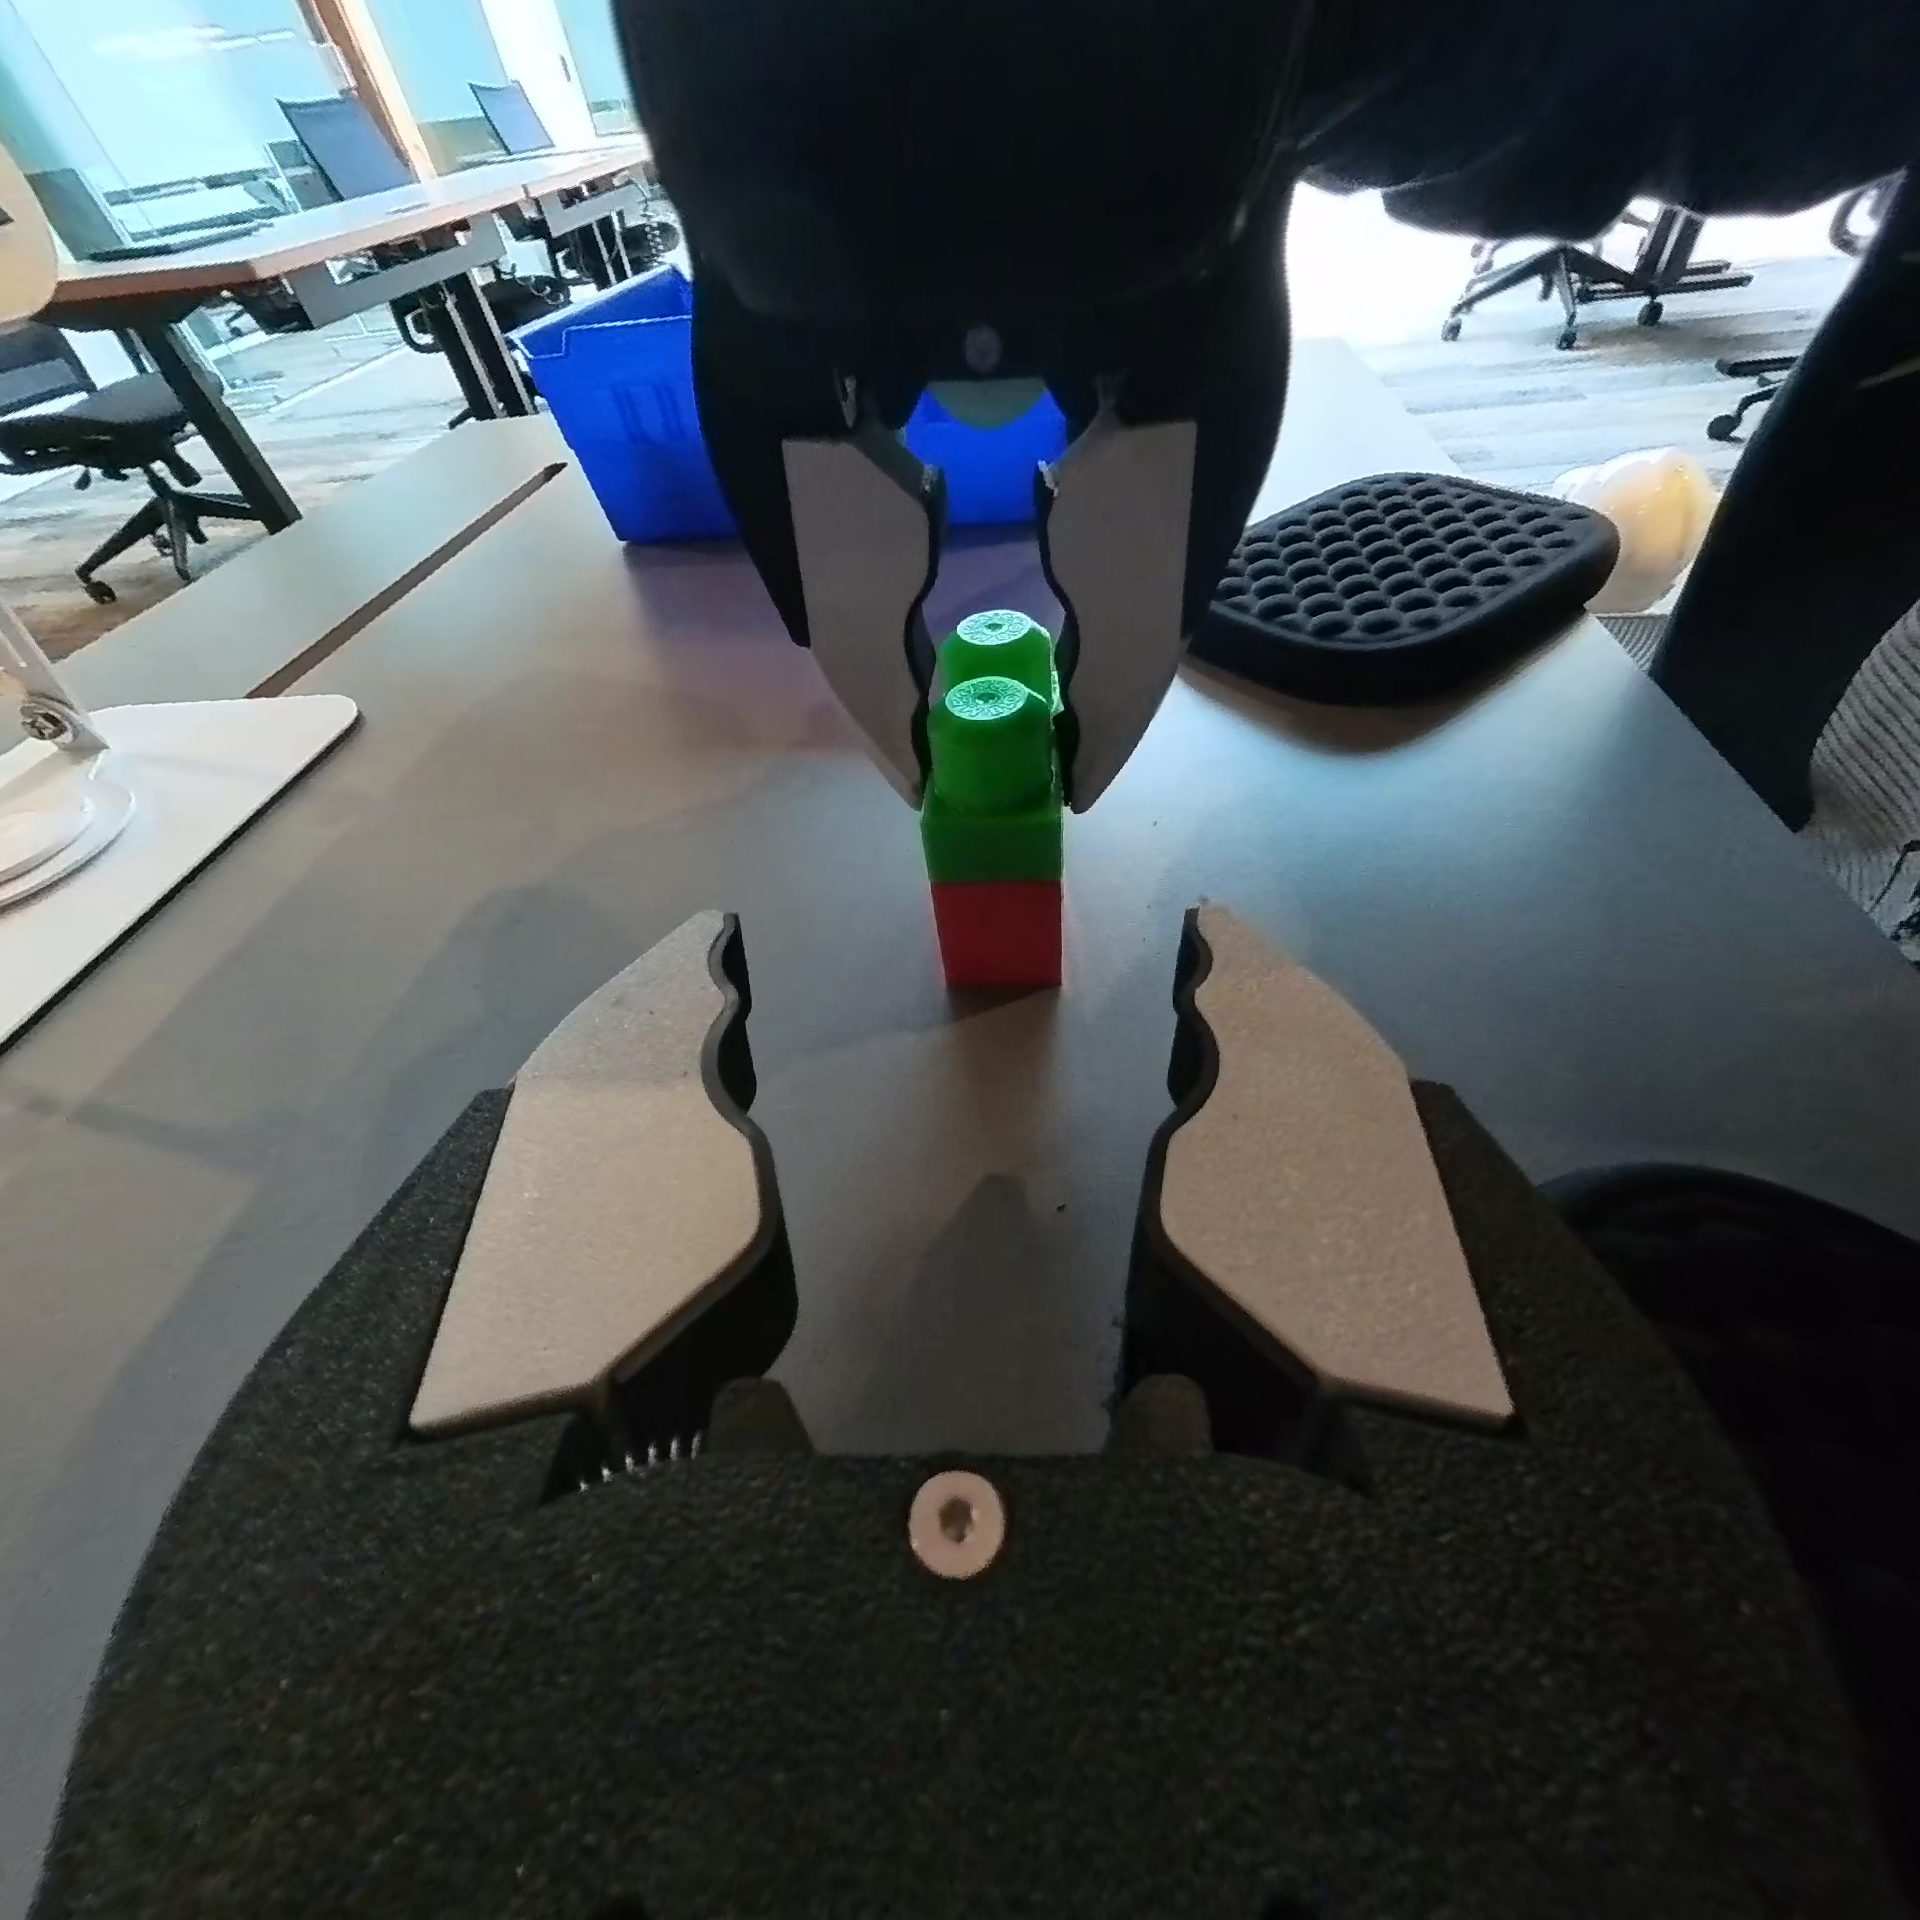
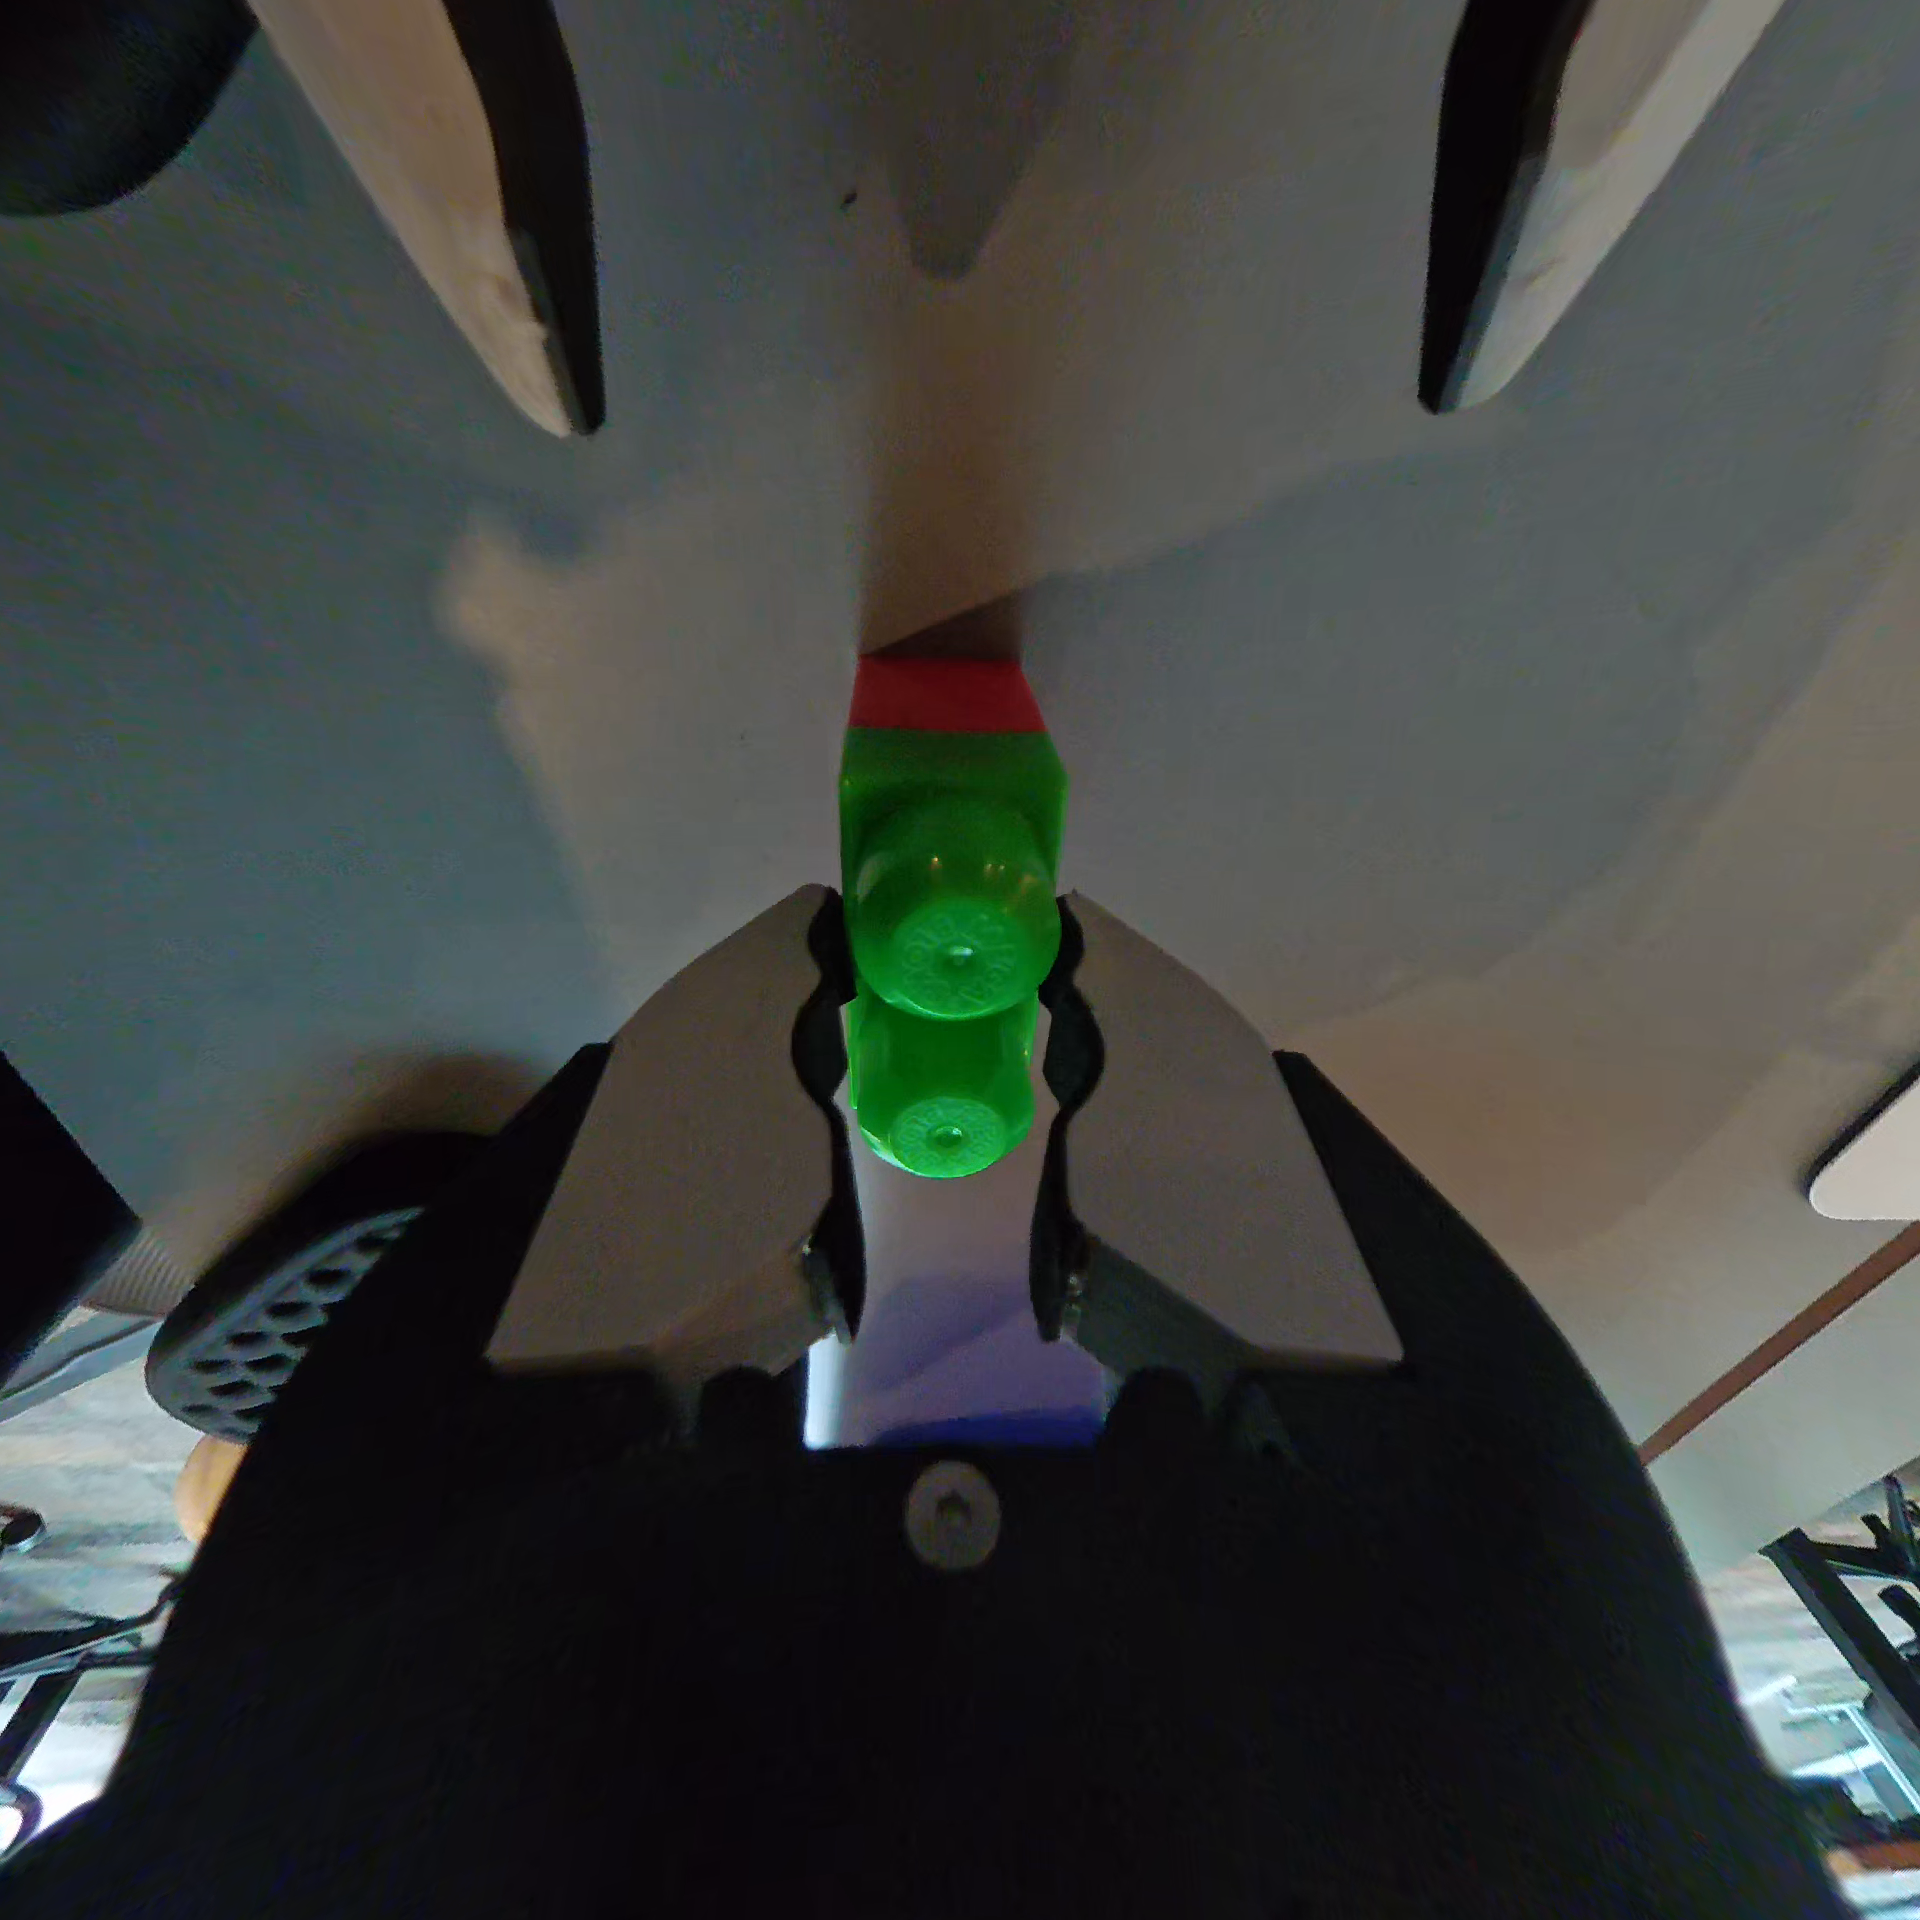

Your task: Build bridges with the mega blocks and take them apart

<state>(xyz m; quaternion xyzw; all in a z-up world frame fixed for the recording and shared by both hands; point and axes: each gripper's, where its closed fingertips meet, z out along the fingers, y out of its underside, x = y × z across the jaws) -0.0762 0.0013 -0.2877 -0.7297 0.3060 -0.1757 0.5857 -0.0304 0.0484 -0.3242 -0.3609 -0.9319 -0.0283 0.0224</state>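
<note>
Nearest the lens in the left wrist view is the left gripper (image 1: 961, 1023), its black, grainy body carrying two grey, matte fingers with wavy inner edges, spread wide and holding nothing, low over the dark grey table (image 1: 364, 935). Just beyond its tips stands a small stack: a green block (image 1: 992, 800) with two round, embossed studs in a row, pressed onto a red block (image 1: 1001, 933) that rests on the table. The right gripper (image 2: 948, 961) comes down from the far side and its fingers are clenched on the green block's studded top, pads touching both sides. Both blocks look like smooth, glossy moulded plastic, the green slightly translucent where light passes through. As a judgement, the work is either early in building or late in taking apart: only this one two-block column shows, with no second pillar and no spanning piece in sight, so which phase it is cannot be told. Behind sit a blue plastic bin (image 1: 613, 416) and a black honeycomb-patterned cushion (image 1: 1413, 571); a white monitor base (image 1: 156, 758) lies to the left.
</note>
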